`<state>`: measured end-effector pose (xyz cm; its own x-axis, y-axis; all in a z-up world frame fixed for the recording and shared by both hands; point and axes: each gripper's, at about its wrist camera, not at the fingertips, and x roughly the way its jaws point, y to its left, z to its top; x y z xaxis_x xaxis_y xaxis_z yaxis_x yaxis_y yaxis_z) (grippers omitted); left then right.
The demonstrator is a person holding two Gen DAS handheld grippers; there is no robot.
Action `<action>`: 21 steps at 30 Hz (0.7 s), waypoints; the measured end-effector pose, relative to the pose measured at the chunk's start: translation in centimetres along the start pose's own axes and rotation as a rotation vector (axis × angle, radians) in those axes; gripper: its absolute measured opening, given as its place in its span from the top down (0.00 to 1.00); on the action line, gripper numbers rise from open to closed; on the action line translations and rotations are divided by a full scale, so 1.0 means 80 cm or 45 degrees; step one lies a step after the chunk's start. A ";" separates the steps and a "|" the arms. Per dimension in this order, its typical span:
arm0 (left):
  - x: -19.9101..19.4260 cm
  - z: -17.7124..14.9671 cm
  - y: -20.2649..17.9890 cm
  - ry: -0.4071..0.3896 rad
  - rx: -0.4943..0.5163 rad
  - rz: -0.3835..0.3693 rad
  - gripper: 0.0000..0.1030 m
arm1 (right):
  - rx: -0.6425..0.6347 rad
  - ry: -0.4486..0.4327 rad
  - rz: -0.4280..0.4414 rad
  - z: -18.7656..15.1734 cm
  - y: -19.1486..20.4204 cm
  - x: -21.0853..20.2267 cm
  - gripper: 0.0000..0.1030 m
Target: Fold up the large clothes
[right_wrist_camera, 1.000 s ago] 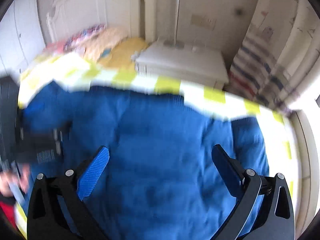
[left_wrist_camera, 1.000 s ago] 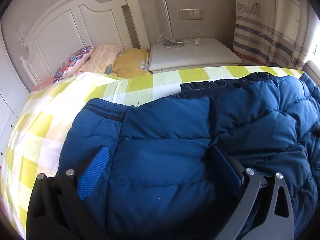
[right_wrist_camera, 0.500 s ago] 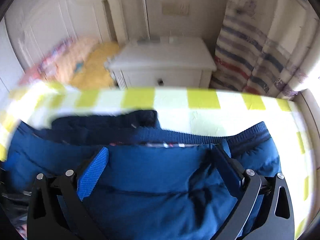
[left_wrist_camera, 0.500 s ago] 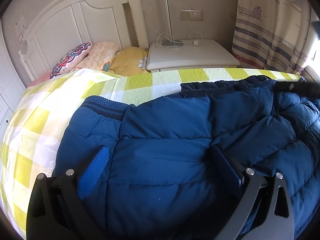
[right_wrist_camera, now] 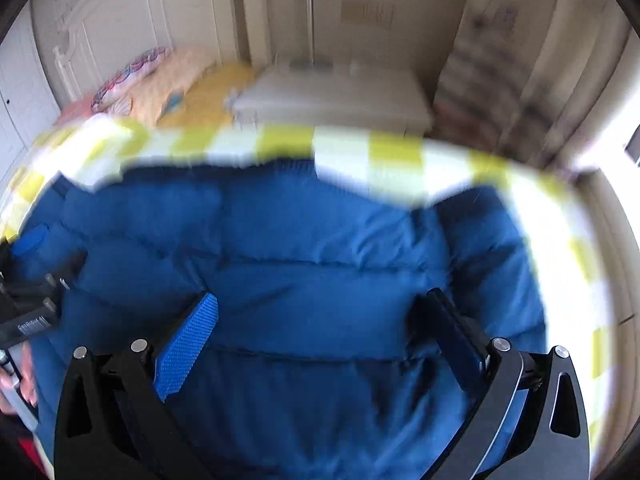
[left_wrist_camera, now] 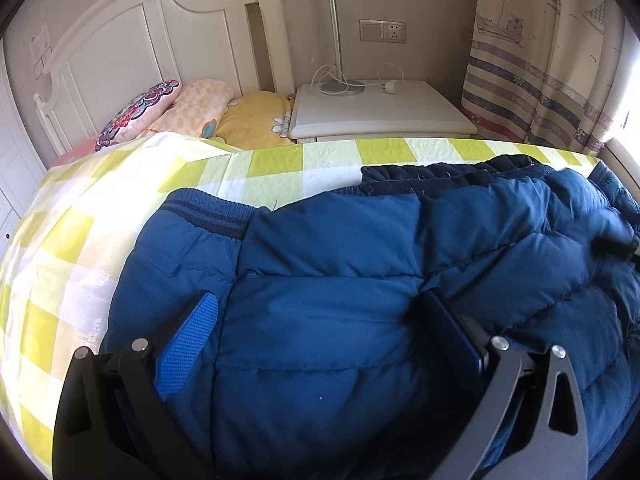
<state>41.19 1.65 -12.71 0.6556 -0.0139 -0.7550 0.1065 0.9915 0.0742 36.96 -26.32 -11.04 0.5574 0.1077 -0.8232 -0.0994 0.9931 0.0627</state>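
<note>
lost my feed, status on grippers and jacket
Left gripper and right gripper open. Blue quilted puffer jacket flat on yellow checked bedspread. Nothing in the way.

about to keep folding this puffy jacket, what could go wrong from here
1. The blue padded jacket is thick and springy, so a fold may puff back open.
2. Both tools, left and right, hang open above it, gripping nothing; a shallow pinch may catch only the slick outer layer.
3. The checked bedspread beneath could get pinched too.

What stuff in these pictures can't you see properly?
- Right wrist view: blurred by motion, so the nightstand top and curtain pattern are unreadable.
- Blue jacket: its near part is cut off by the bottom edge in both views.
- Left wrist view: the right hand-held gripper is only a dark smear at the edge.
</note>
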 end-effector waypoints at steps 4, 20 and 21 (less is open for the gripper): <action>0.002 0.002 0.001 0.007 -0.009 -0.003 0.02 | -0.004 0.016 -0.016 0.005 0.001 0.005 0.04; 0.004 0.003 0.002 0.048 -0.008 -0.001 0.02 | -0.084 -0.168 -0.007 -0.119 0.043 -0.108 0.05; 0.001 0.004 0.002 0.060 -0.014 0.025 0.02 | -0.066 -0.198 -0.005 -0.131 0.039 -0.118 0.05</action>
<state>41.48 1.78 -12.53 0.6216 0.0112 -0.7832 0.0856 0.9929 0.0821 22.72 -24.71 -8.98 0.6785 0.1137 -0.7258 -0.1368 0.9902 0.0273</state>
